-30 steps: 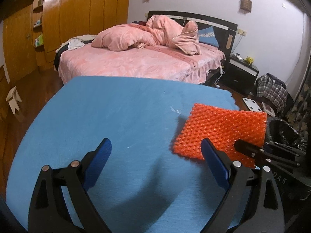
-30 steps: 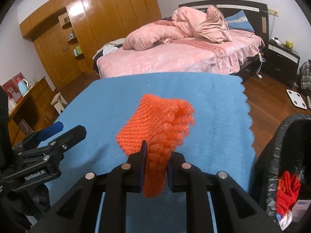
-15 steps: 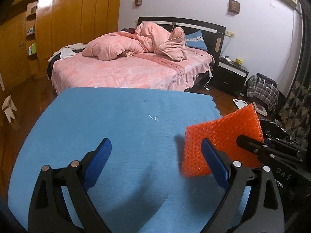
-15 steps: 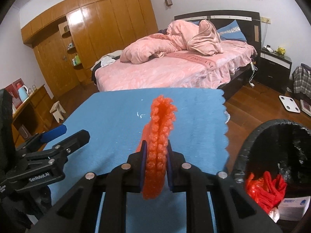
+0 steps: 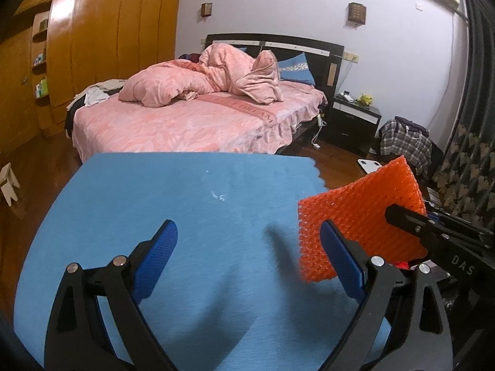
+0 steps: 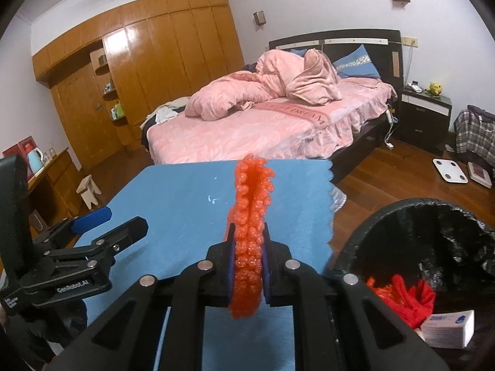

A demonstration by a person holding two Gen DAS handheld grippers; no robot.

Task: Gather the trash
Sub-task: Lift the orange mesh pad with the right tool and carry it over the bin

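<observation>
The right gripper (image 6: 247,258) is clenched on a flat, bumpy sheet of orange foam mesh (image 6: 249,238), its blue-padded jaws having just tightened a little further on it, and holds the sheet upright and edge-on, clear of the blue cloth-covered table (image 6: 185,198). Just to the right stands a black-lined trash bin (image 6: 386,216) with red scraps (image 6: 408,290) and a white carton (image 6: 448,327) inside. The left gripper (image 5: 247,259) hovers over the table with jaws spread wide and nothing between them.
</observation>
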